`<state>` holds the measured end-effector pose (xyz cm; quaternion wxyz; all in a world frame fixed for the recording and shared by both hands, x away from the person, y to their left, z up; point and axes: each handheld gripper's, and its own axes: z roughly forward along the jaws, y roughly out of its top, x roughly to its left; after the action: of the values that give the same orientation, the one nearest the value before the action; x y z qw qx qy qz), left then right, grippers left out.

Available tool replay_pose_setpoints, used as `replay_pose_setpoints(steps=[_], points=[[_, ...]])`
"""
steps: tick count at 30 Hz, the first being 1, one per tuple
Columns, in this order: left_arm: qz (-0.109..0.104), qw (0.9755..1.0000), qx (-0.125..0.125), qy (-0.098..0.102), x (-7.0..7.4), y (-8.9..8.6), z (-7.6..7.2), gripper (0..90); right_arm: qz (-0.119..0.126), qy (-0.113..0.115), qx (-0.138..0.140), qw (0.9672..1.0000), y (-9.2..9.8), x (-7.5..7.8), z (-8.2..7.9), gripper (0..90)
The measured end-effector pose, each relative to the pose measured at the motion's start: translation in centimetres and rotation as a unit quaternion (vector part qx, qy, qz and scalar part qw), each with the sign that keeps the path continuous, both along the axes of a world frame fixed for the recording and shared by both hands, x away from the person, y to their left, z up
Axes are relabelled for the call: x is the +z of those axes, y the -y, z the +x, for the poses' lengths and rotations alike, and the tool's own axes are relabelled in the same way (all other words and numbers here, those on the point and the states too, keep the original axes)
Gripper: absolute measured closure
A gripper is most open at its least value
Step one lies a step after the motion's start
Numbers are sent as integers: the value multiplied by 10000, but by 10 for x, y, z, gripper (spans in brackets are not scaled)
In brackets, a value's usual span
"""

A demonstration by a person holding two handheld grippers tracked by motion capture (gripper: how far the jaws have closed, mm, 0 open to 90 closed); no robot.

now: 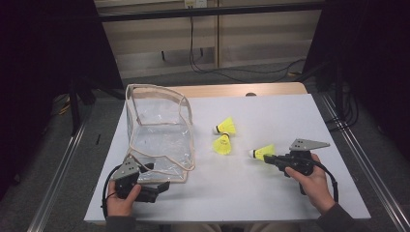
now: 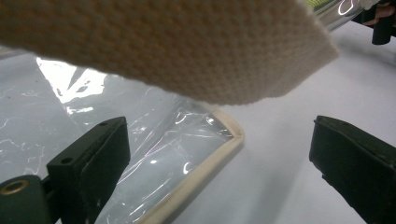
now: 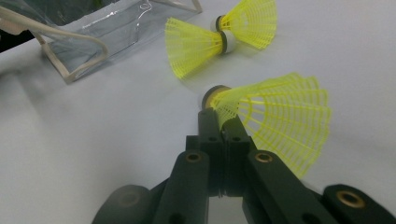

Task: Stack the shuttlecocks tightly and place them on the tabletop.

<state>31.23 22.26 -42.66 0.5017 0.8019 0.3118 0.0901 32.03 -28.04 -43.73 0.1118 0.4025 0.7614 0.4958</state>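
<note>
A clear plastic pouch (image 1: 159, 130) with beige trim stands open on the white table (image 1: 270, 193) at the left. Two yellow shuttlecocks (image 1: 226, 127) (image 1: 222, 144) lie just right of it, cork ends together. My right gripper (image 1: 267, 157) is shut on the skirt of a third yellow shuttlecock (image 1: 262, 152), low over the table; up close its jaws (image 3: 223, 119) pinch the mesh of that shuttlecock (image 3: 280, 121) near the cork. My left gripper (image 1: 157, 178) is open at the pouch's near corner. The trim (image 2: 205, 163) lies between its jaws (image 2: 215, 140), untouched.
A beige flap of the pouch (image 2: 187, 46) hangs close over the left gripper's camera. Cables (image 1: 217, 67) lie on the floor beyond the table's far edge. Metal rails (image 1: 372, 174) run along both sides of the table.
</note>
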Motion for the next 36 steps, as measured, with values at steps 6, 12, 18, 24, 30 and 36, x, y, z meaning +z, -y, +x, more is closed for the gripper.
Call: replay_pose_setpoints(steps=[6,12,18,24,30,36], points=[[-1,10000,5,-2,0,0,0,51,-29,-1,-20,10000,0,1,4,892],[-35,10000,15,-19,0,0,0,51,-32,7,-39,10000,1,2,8,892],[-36,10000,19,-20,0,0,0,51,-43,21,-44,10000,0,2,11,892],[-29,10000,22,-29,0,0,0,51,-50,22,-30,10000,-1,2,13,892],[-50,10000,20,-19,0,0,0,51,-39,36,-52,10000,-2,2,16,892],[-30,10000,19,-21,0,0,0,51,-10,48,-83,10000,0,3,19,892]])
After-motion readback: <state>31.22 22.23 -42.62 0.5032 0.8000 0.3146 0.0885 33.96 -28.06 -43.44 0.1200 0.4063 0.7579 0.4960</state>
